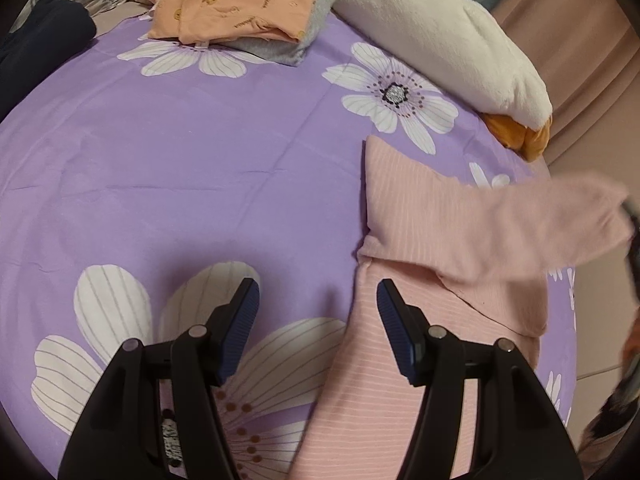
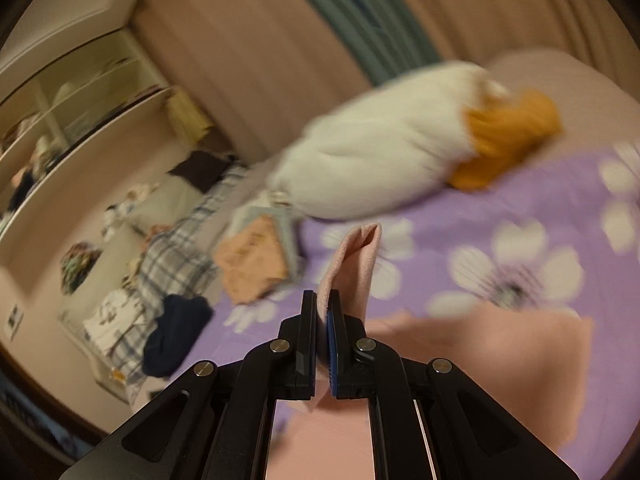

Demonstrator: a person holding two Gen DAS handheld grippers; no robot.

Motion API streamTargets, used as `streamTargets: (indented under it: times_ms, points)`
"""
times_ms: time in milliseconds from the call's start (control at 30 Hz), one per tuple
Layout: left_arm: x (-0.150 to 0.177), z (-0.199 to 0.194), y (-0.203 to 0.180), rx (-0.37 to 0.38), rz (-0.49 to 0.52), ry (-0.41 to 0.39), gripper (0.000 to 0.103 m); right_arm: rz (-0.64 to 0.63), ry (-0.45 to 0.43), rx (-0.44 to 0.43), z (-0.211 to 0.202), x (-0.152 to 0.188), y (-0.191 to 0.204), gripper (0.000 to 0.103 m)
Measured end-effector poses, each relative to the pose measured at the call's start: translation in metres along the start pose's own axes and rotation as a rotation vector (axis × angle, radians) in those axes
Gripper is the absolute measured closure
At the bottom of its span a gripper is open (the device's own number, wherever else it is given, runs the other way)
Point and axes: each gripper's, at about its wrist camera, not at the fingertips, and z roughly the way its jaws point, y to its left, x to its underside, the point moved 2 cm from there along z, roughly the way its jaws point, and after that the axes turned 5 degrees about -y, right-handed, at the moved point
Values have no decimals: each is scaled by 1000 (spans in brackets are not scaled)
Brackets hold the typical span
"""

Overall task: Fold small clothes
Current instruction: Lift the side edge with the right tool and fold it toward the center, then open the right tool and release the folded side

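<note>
A pink ribbed garment (image 1: pixel 404 216) lies on the purple flowered bedspread (image 1: pixel 200 152), at the right of the left wrist view. One part of it (image 1: pixel 560 224) is lifted and blurred toward the right edge. My left gripper (image 1: pixel 318 300) is open and empty, low over the garment's left edge. My right gripper (image 2: pixel 324 304) is shut on a fold of the pink garment (image 2: pixel 352 264), which stands up between its fingers above the rest of the cloth (image 2: pixel 500 360).
A stack of folded clothes, orange printed on grey (image 1: pixel 240 0), lies at the far side of the bed. A white and orange plush toy (image 1: pixel 440 40) lies at the back right. A dark blue garment (image 1: pixel 40 40) is at the far left. Shelves and clutter (image 2: pixel 80 160) stand beyond the bed.
</note>
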Motion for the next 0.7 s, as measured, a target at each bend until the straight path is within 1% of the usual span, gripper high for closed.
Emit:
streamTargets:
  times_ms: [33,100,133,200,233,300,333,367,433,467,500,533,600,633,667,700]
  points:
    - [0,1,-4,2,6,5,42,25,12,39,-1,10,-23,97]
    - [0,4,-11,2,24,11,42,68,36,119,1,27,-55,97]
    - [0,5,-16,1,35,13,42,98,73,182,6,43,-80,97]
    - [-3,8,-28,8,62,17,42,137,150,293,16,66,-113,97]
    - [-6,10,-36,9,81,18,42,168,212,356,24,82,-132,97]
    - [-13,16,-53,16,119,19,42,194,258,434,28,98,-150,97]
    - [-16,20,-63,25,135,22,42,189,251,465,26,103,-153,96]
    - [-18,24,-71,33,146,25,42,178,231,469,23,102,-151,96]
    - [-23,34,-92,70,174,35,42,127,172,499,15,94,-139,88]
    - [-25,40,-103,92,187,38,42,102,146,513,12,91,-135,80]
    - [-26,48,-115,125,196,52,42,69,104,513,8,84,-127,76]
    - [-26,54,-123,152,196,64,42,50,80,496,4,82,-125,76]
    - [-26,72,-139,216,187,100,44,22,57,421,4,77,-116,76]
    - [-26,83,-145,236,177,116,44,16,77,348,10,77,-114,76]
    - [-26,92,-148,246,167,130,48,12,94,311,15,78,-111,76]
    - [-26,104,-150,245,161,144,56,-2,117,291,22,80,-109,76]
